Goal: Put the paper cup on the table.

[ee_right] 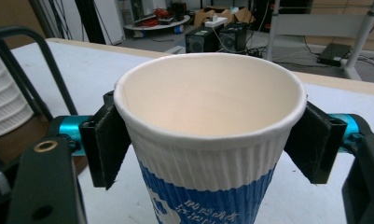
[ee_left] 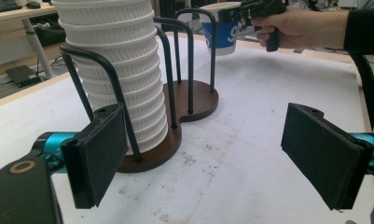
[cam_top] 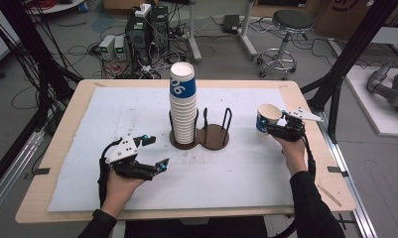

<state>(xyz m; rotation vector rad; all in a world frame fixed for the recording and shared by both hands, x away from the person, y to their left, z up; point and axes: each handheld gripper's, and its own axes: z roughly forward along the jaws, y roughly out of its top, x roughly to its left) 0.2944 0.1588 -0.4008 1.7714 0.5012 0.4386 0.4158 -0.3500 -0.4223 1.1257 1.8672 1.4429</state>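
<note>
A tall stack of white ribbed paper cups [cam_top: 182,111] [ee_left: 119,70], topped by a blue-printed one, stands in the left ring of a brown two-ring holder [cam_top: 215,138] [ee_left: 196,100] with black wire posts. The holder's right ring is empty. My left gripper [cam_top: 157,151] [ee_left: 212,156] is open above the mat, in front and to the left of the stack, with nothing between its pads [ee_left: 98,158]. My right gripper [cam_top: 275,127] [ee_right: 210,142] is shut on a single blue-and-white paper cup [cam_top: 267,118] [ee_right: 208,140] [ee_left: 220,28], held upright above the mat to the right of the holder.
A white mat [cam_top: 122,114] covers most of the wooden table [cam_top: 62,134]. Black frame posts [cam_top: 345,54] rise at both sides. On the floor behind are computer boxes [cam_top: 137,32], cables and a stool [cam_top: 286,29].
</note>
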